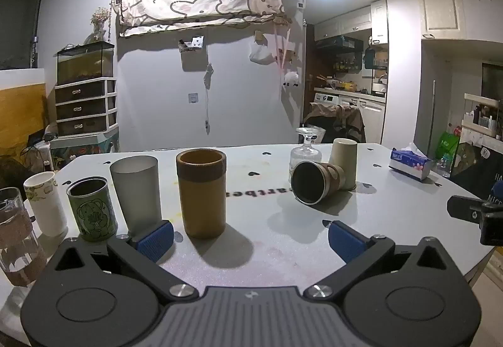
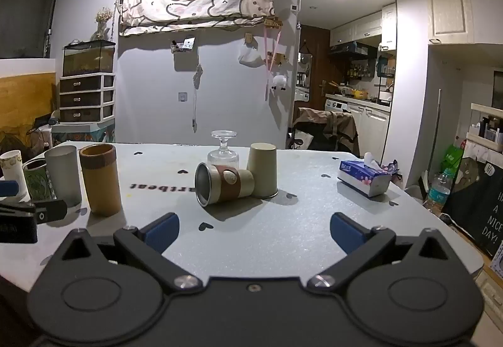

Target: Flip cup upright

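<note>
A metal cup with a brown band [image 2: 221, 185] lies on its side on the white table [image 2: 283, 227], mouth to the left; it also shows in the left wrist view [image 1: 316, 181]. Behind it stand an upside-down beige cup [image 2: 262, 170] and an upside-down stemmed glass [image 2: 223, 150]. My right gripper [image 2: 253, 232] is open and empty, short of the lying cup. My left gripper [image 1: 250, 238] is open and empty, just in front of an upright brown cup [image 1: 201, 193]. The left gripper's side [image 2: 34, 215] shows at the left of the right wrist view.
A row of upright cups stands at the left: a grey tumbler [image 1: 136, 189], a green tin [image 1: 92, 208], a white paper cup [image 1: 45, 204] and a glass with a cork sleeve [image 1: 15, 233]. A tissue box [image 2: 364, 178] lies at the right near the table edge.
</note>
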The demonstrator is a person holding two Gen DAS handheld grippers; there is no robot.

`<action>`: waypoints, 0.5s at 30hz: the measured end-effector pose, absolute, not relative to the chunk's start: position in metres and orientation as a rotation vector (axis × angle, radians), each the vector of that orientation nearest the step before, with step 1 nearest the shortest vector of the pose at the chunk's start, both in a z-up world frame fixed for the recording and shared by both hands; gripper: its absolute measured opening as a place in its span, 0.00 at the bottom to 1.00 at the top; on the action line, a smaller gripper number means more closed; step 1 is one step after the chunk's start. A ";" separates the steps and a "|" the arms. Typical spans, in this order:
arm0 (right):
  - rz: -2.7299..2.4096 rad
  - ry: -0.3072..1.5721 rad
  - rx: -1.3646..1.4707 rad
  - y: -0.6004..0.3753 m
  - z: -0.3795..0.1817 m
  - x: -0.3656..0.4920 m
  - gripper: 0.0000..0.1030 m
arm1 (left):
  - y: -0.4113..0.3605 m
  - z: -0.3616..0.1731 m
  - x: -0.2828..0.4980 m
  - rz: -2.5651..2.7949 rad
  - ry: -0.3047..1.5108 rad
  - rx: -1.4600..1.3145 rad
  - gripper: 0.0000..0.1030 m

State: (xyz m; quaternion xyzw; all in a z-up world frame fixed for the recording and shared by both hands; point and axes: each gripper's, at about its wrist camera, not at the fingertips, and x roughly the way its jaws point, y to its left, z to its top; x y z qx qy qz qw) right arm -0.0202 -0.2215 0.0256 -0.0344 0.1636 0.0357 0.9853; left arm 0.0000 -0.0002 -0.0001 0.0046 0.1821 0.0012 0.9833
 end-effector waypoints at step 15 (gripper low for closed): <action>0.080 0.327 -0.068 -0.218 0.028 -0.021 1.00 | 0.000 0.000 0.000 0.002 0.368 0.000 1.00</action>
